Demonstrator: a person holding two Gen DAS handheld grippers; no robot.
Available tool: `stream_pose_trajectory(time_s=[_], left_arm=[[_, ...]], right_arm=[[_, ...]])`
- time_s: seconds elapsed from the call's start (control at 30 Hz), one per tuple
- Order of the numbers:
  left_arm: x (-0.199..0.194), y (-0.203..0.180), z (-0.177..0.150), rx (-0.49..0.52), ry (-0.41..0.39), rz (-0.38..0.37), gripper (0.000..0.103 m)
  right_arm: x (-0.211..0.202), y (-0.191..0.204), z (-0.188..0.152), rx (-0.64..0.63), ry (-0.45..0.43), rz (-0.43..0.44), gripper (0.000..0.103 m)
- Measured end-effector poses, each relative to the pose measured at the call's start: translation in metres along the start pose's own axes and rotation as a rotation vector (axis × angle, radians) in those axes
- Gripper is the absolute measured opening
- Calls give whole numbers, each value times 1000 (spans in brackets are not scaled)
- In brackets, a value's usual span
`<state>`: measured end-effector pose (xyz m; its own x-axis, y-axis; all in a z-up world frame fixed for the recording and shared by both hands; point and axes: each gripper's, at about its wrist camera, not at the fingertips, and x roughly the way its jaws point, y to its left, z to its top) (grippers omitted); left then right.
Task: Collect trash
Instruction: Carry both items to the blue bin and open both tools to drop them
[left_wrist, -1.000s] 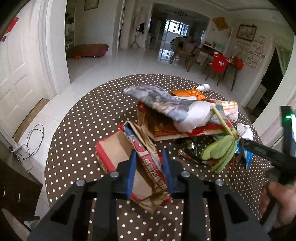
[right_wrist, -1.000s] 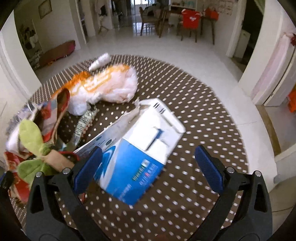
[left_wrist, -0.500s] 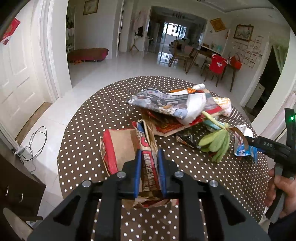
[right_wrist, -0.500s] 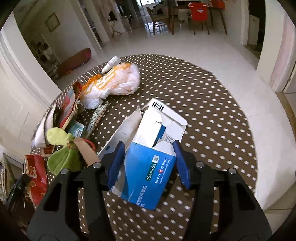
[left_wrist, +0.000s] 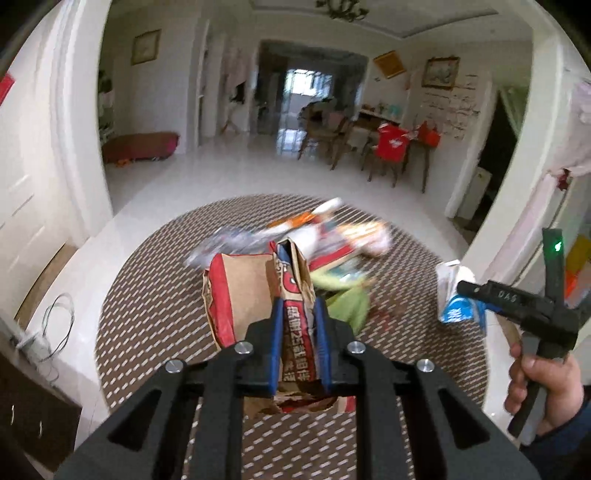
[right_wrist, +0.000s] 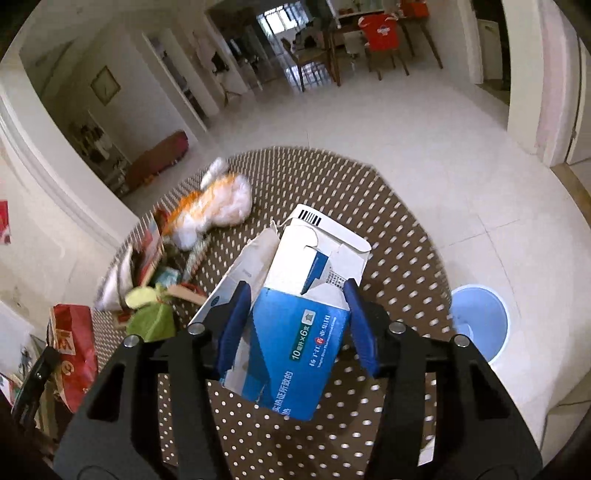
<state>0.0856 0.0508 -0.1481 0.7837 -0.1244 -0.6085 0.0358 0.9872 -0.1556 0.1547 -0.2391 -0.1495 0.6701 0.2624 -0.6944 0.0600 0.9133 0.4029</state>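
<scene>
One blue bin (right_wrist: 480, 321), right view only

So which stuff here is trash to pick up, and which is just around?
Trash job:
brown paper bag in left tongs
blue medicine box in right tongs
orange-white plastic bag
blue bin

Just around:
red chairs
wall pictures

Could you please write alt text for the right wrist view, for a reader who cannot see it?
The right gripper clamps a torn blue-and-white carton above a brown polka-dot table. More trash lies at left, including an orange-and-white bag, and a blue bin stands on the floor at right.
</scene>
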Motion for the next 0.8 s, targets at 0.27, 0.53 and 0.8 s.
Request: stream_pose_trajectory(time_s=[0.27, 0.53, 0.8], left_arm=[[29, -103, 48, 138, -31, -214, 16], [106, -240, 54, 283, 115, -420, 16], [212, -358, 5, 419, 387, -488, 16]], right_arm=[[-51, -77, 29, 113, -106, -55, 51], [-42, -214, 22, 336, -54, -185, 51], [17, -312, -4, 527, 83, -212, 52]])
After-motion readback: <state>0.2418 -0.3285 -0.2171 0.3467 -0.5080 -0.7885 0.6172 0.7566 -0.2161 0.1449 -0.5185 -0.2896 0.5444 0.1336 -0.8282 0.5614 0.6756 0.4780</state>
